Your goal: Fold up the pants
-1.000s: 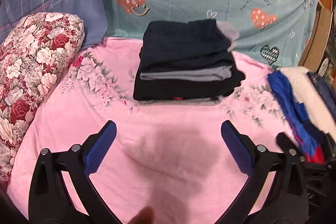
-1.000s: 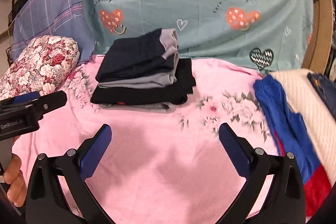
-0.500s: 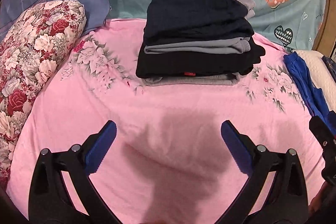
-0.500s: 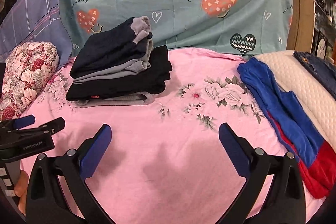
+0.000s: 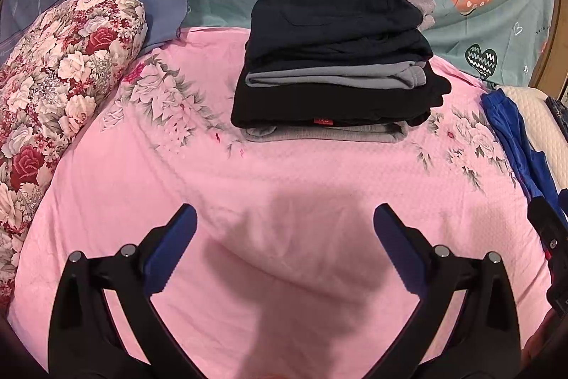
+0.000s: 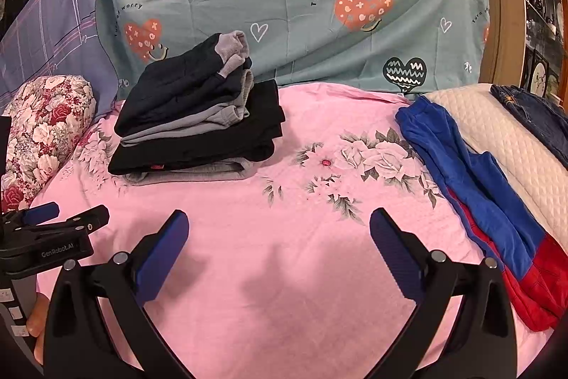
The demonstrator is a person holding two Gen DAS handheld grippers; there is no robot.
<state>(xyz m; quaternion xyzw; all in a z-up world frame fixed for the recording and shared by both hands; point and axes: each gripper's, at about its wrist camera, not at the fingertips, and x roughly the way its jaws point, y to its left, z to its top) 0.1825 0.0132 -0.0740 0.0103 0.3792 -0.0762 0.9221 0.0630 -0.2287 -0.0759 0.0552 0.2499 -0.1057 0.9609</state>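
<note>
A stack of folded dark and grey pants (image 5: pixel 337 66) lies at the back of the pink floral bedspread (image 5: pixel 248 194); it also shows in the right wrist view (image 6: pixel 198 123). Blue and red pants (image 6: pixel 490 201) lie unfolded at the right, beside a white quilted cover, and show in the left wrist view (image 5: pixel 514 137). My left gripper (image 5: pixel 284 247) is open and empty above the pink spread, in front of the stack. My right gripper (image 6: pixel 278 251) is open and empty above the spread, left of the blue pants. The left gripper shows at the right view's left edge (image 6: pixel 53 219).
A floral bolster pillow (image 5: pixel 53 95) lies at the left. A teal heart-print sheet (image 6: pixel 301 6) and a purple plaid pillow (image 6: pixel 53 34) stand behind. Dark jeans (image 6: pixel 536 119) lie on the white quilted cover (image 6: pixel 497 137) at far right. A wooden frame (image 6: pixel 504 23) stands beyond.
Both grippers have tilted and shifted over the spread, staying open. The right view has swung right, bringing the blue pants more fully in. Nothing was taken hold of.
</note>
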